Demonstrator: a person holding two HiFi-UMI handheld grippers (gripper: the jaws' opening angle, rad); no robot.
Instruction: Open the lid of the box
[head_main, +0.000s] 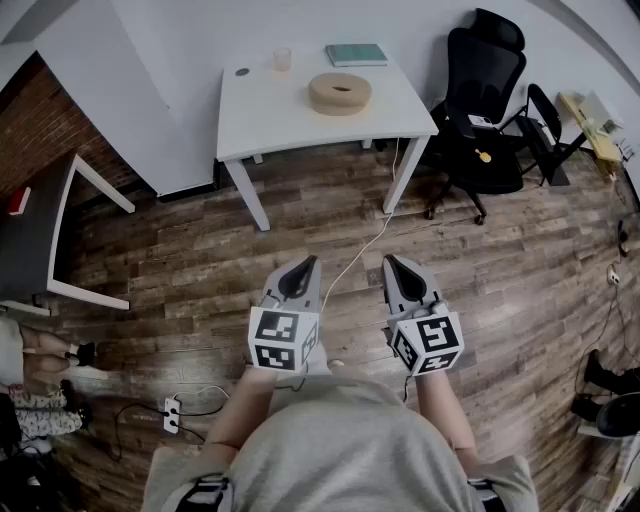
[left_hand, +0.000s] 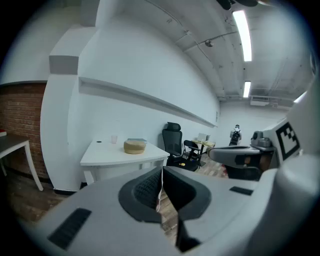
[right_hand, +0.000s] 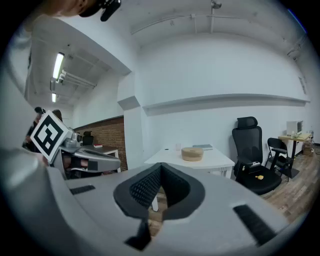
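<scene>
My left gripper (head_main: 310, 262) and right gripper (head_main: 389, 262) are both clamped fully together with nothing between them, side by side over the wooden floor (head_main: 190, 250); the round tan box (head_main: 340, 93) sits on the white table (head_main: 262, 115), well ahead of me

A white table (head_main: 270, 115) stands on the wooden floor (head_main: 180, 250). On its top, towards the right side, lies a round light brown box (head_main: 339, 92). Behind the box lies a green book (head_main: 356, 54). Left of the book stands a small clear cup (head_main: 282, 59), and further left lies a small dark disc (head_main: 242, 72).
</scene>
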